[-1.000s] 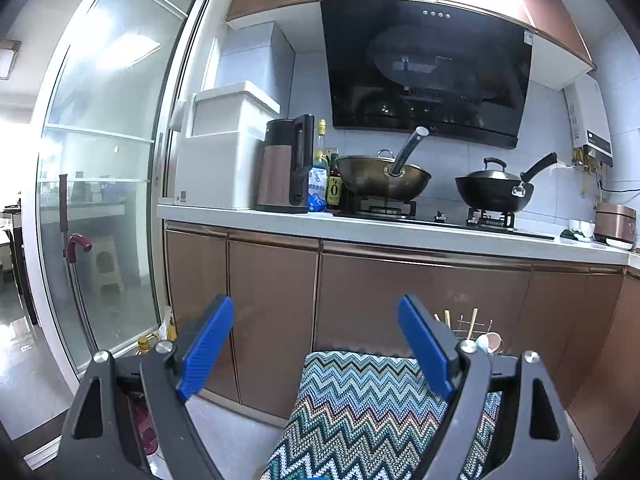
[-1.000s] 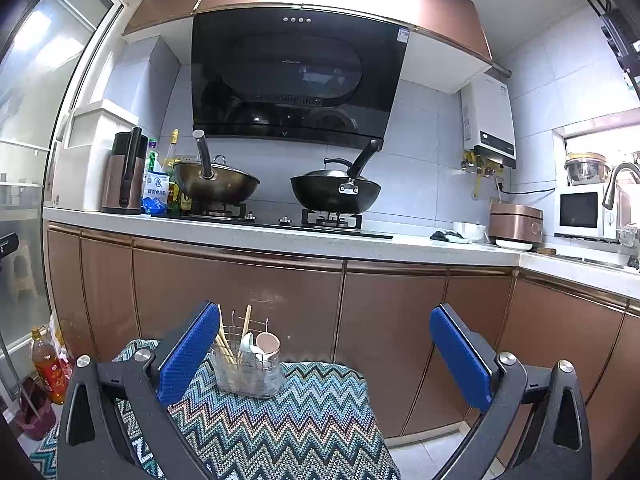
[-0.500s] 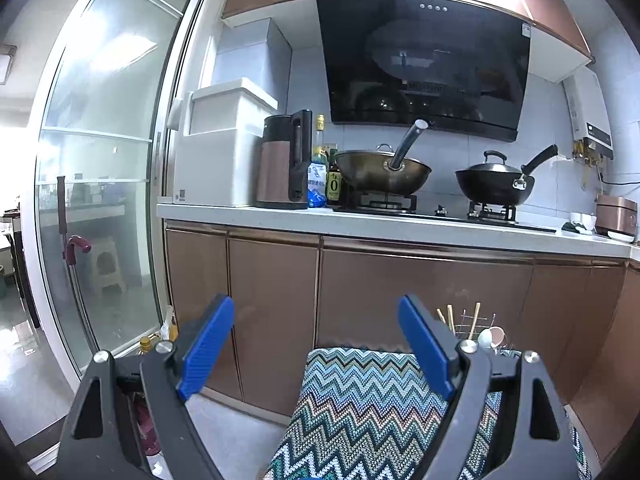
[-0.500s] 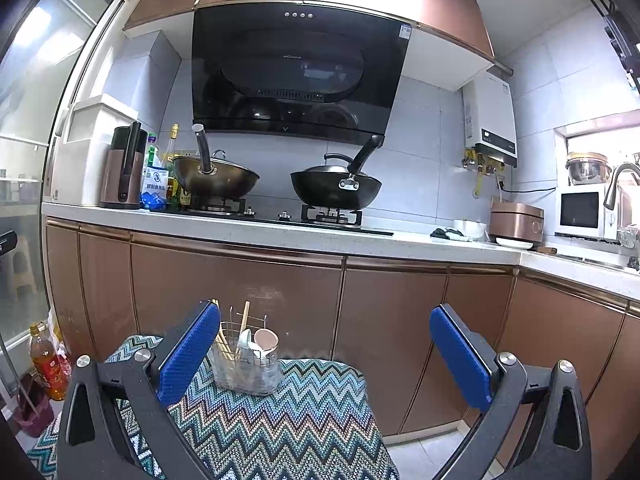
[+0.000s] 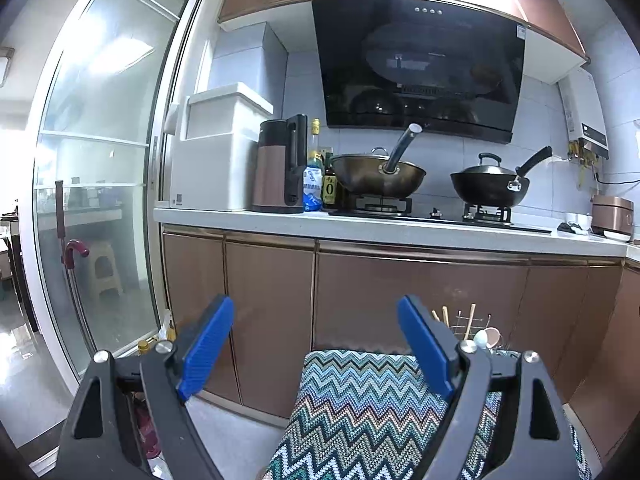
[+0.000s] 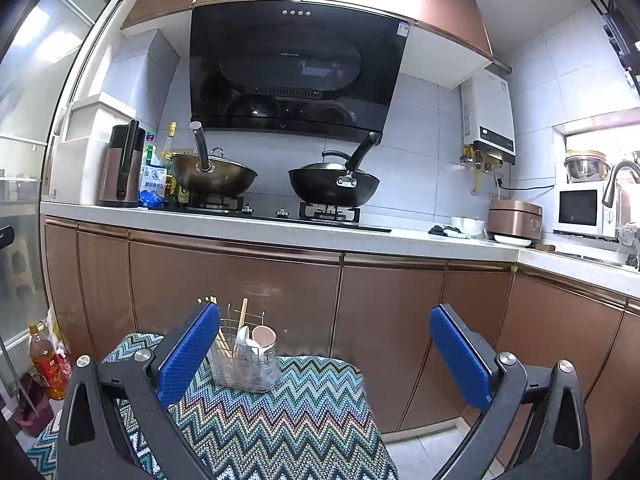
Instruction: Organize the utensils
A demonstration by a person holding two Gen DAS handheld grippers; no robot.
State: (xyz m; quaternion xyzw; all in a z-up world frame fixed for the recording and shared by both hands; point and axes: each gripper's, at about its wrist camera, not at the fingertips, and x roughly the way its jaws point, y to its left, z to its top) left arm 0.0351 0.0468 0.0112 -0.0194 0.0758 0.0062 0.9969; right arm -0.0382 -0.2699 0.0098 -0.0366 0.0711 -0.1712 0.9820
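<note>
Two woks (image 6: 214, 178) (image 6: 334, 188) sit on the stove under a black hood (image 6: 296, 68). A kettle (image 6: 120, 166) stands left, a rice cooker (image 6: 514, 220) right.

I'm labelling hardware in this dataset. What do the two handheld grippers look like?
Both look alike. The left gripper and the right gripper each have two black angular arms with triangular cut-outs and silver round screws at the pivots. Each finger ends in a flat blue textured pad. No cables, markings, hands or sleeves show.
</note>
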